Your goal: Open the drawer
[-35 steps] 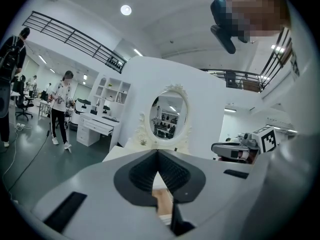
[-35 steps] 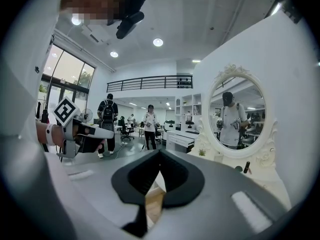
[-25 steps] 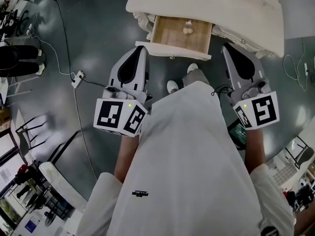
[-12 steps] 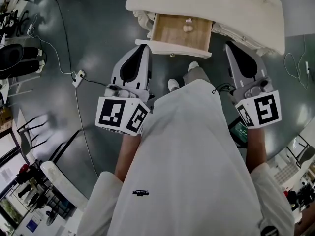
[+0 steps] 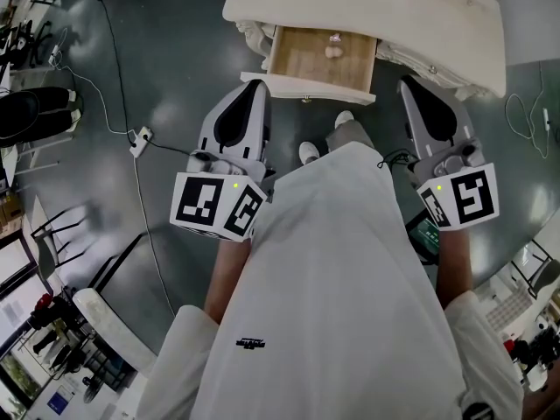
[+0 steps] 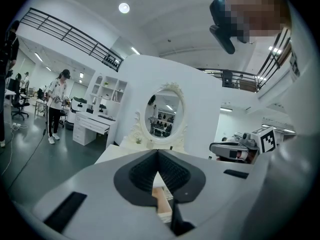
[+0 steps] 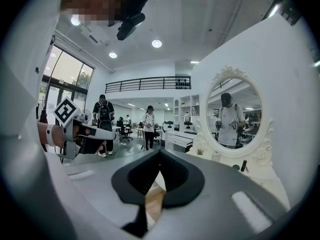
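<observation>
Drawer (image 5: 322,58) stood pulled out. Left gripper (image 5: 255,84) and right gripper (image 5: 406,82), jaws together and empty, hung short of it. Further pulling might drag it clear of the dressing table (image 5: 437,24).

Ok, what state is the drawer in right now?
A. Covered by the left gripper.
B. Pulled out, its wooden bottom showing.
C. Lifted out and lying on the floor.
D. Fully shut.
B: in the head view the drawer juts out from the white dressing table, its wooden bottom showing, with a small pale thing lying inside.
</observation>
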`<state>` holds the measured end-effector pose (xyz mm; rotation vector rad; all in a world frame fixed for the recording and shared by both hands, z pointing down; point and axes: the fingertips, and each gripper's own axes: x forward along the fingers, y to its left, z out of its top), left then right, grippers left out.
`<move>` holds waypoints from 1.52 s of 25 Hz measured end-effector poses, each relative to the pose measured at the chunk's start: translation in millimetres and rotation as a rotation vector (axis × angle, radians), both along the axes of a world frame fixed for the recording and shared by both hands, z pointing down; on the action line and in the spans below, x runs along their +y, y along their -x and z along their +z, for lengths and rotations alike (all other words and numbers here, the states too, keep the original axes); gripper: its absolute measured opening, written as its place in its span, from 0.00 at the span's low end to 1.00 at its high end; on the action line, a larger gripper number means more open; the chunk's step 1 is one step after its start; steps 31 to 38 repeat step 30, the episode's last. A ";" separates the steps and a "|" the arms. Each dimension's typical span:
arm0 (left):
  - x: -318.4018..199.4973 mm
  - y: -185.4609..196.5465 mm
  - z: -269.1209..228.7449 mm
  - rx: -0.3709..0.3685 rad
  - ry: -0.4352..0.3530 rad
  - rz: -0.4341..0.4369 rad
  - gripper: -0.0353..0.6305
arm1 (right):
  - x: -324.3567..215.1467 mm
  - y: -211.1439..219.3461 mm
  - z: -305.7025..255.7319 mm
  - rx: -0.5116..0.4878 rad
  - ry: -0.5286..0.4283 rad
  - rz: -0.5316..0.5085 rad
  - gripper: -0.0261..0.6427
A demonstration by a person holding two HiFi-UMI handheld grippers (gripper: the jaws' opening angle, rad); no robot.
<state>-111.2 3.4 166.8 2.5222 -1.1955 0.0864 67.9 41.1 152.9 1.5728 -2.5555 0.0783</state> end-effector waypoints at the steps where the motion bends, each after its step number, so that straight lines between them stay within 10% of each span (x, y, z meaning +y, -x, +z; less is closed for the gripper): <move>1: 0.0 -0.1 0.2 0.000 0.000 0.001 0.07 | 0.1 0.1 0.3 0.000 0.001 0.000 0.06; 38: 7.1 5.9 4.2 0.009 0.010 -0.009 0.07 | 7.3 11.9 2.7 0.036 0.011 -0.025 0.06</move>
